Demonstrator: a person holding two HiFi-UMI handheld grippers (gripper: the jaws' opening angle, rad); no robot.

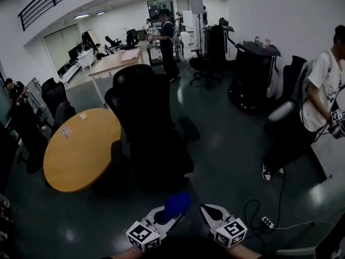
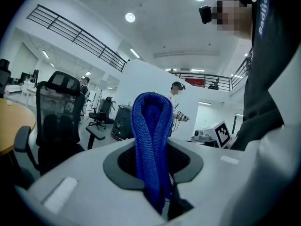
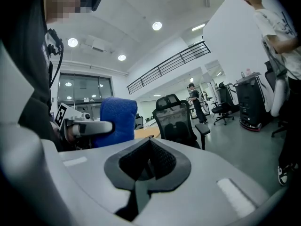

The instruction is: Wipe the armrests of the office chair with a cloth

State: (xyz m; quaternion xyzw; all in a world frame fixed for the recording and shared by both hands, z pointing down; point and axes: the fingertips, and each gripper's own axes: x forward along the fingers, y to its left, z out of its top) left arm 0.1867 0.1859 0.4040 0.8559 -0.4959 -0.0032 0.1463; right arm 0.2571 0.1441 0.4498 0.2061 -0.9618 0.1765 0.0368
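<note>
I take the black office chair (image 1: 144, 109) as my mark. It stands in the middle of the head view, high-backed with a headrest, and one padded armrest (image 1: 188, 128) juts out on its right side; it is too dark for me to tell more of its seat. Both of my grippers sit low at the near edge of that view, well short of the chair and apart from it. My left gripper (image 1: 171, 216) has its jaws clamped on a blue cloth (image 2: 151, 140). In the left gripper view the cloth is folded into a loop that stands up from between the pads, its ends pinched down in the seam. There the chair's mesh back and an armrest show off to the left, beyond the cloth and clear of it. My right gripper (image 3: 146, 166) is just beside the left one, its jaws pressed together with nothing between them. Its view looks past the closed tips at the chair, with the cloth and a finger of the left gripper to the chair's left. A round wooden table (image 1: 81, 150) lies just left of the chair, with small items on top that I cannot identify. Well to the right of the chair a person in a white T-shirt (image 1: 318, 90) stands by the wall with a marker cube at the hand. A power strip (image 1: 268, 220) lies on the floor between that person and my grippers. Far behind the chair, another person in dark clothes (image 1: 167, 39) stands among desks.
</note>
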